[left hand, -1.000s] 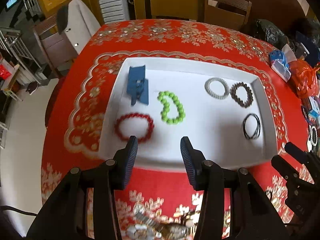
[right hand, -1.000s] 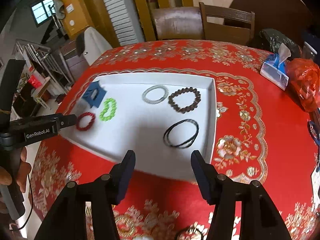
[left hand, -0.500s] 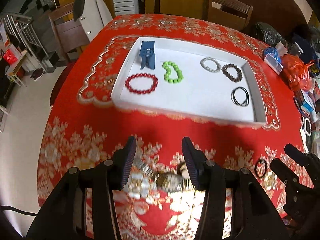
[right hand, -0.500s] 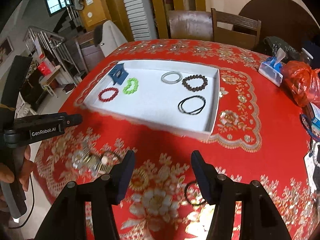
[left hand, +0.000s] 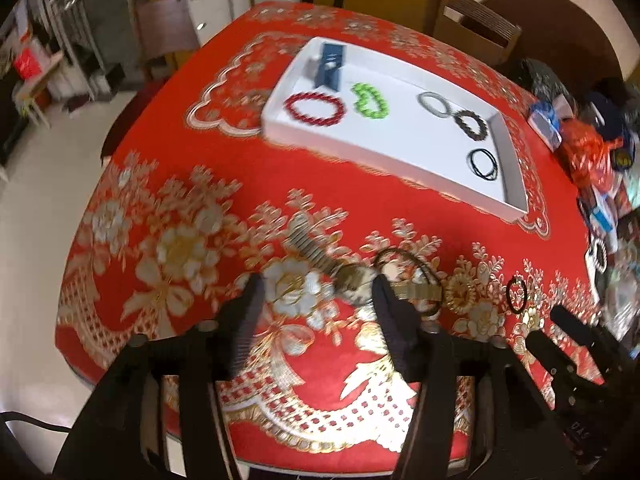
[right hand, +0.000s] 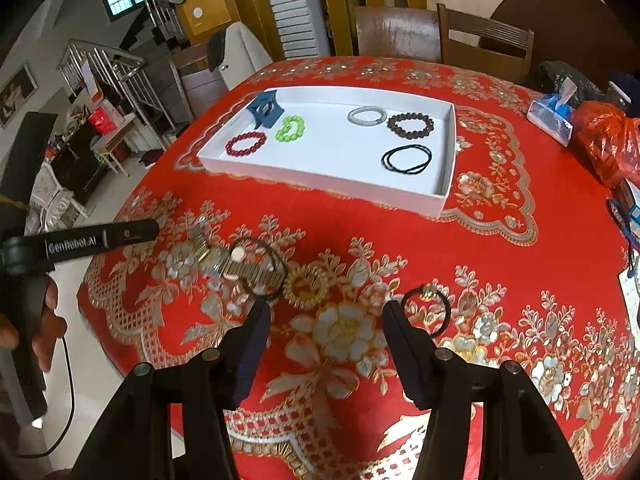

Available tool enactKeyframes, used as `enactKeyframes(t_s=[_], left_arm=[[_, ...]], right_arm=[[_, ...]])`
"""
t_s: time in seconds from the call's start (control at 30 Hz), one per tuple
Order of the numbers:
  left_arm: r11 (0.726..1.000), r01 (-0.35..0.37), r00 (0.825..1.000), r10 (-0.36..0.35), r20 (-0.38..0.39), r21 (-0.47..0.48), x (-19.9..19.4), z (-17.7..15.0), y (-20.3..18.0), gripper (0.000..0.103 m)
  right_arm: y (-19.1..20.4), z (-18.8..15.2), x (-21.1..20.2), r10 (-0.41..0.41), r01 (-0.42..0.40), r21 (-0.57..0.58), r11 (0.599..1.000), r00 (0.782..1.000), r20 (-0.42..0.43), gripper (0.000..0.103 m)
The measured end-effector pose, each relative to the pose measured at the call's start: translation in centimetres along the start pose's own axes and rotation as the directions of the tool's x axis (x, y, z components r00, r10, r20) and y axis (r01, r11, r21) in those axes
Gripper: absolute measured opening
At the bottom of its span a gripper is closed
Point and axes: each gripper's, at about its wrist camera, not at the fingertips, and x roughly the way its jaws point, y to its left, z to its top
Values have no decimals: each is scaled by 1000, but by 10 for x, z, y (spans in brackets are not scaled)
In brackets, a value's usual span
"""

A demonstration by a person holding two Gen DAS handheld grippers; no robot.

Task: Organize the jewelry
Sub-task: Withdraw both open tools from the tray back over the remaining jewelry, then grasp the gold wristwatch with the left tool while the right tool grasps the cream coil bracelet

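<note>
A gold-banded wristwatch [left hand: 352,276], blurred, lies flat on the red surface [left hand: 168,184]; left gripper [left hand: 316,300] fingers, just widened, hover empty above it; right gripper [right hand: 324,320] also empty.

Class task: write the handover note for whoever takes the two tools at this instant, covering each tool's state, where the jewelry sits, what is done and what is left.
Left tool: open, empty; its jaws have just been opening, over the metal-band watch on the cloth.
Right tool: open, empty, beside the small black ring on the cloth.
White tray holds the red bracelet, green bracelet, silver bracelet, dark bead bracelet, black cord loops and blue clip.
Done: those six are in the tray.
Left: the watch, thin black loop, gold ring-shaped piece and small black ring lie outside it.
</note>
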Motion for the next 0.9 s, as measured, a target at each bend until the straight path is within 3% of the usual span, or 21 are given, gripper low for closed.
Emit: enactKeyframes(t_s=[0.3,0.47,0.67,0.9], left_arm=[[988,56,995,-68,-76,-144,14,-13,31,62],[946,100,980,-147,-131,-309,32,-13,34,63],[896,83,979,-156,-132,-437,48,-3,29,68],[893,40,985,-112,-135,-449,65,10,14,68]], right_arm=[[0,-23,11,18,-18,1,1000,999,-48,56],[-6,-26,10,17,-16,21,1000,998,-56,56],[-17,-26,5,15,-13,45,999,999,-49,56],[-33,-27,1,14,-10,76,997,999,-48,56]])
